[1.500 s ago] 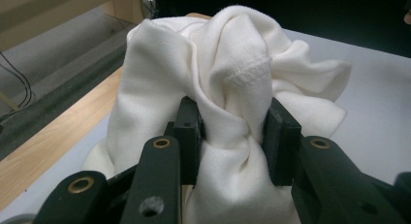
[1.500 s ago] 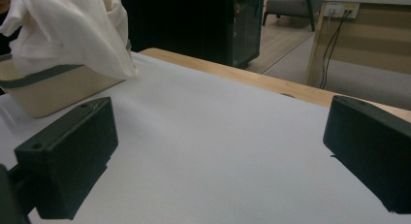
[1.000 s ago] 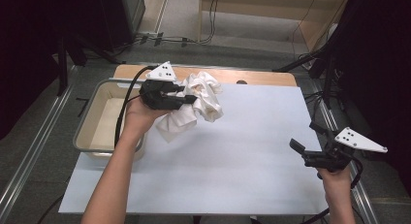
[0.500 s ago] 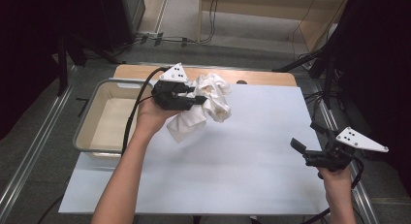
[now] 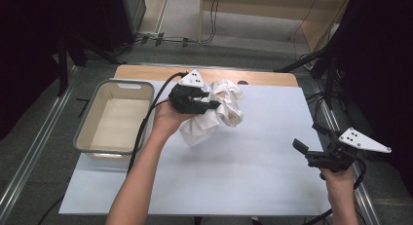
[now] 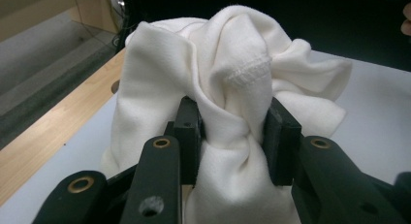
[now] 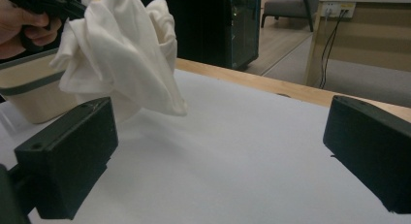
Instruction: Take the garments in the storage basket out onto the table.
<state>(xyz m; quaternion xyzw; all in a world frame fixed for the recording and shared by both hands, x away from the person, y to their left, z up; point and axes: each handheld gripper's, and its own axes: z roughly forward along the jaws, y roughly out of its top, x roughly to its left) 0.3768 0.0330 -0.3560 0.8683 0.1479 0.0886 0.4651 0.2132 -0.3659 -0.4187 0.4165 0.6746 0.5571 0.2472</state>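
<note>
A crumpled white cloth (image 5: 219, 110) hangs above the white table top, pinched in my left gripper (image 5: 214, 104). In the left gripper view both black pads squeeze a bunched fold of the cloth (image 6: 228, 88), and the left gripper (image 6: 232, 136) is shut on it. The cloth (image 7: 123, 49) also appears at the upper left of the right gripper view, held clear of the table. My right gripper (image 5: 308, 139) hovers at the table's right edge; its jaws stand wide apart with nothing between them (image 7: 218, 156).
A cream plastic bin (image 5: 92, 125) with a grey rim sits at the table's left side, and its corner (image 7: 29, 95) shows under the cloth. A wooden strip (image 5: 253, 78) runs along the far table edge. Cables lie on the floor beyond.
My left hand has carried the cloth to the right, away from the bin and over the table, and slightly lower. The right gripper has stayed in place.
</note>
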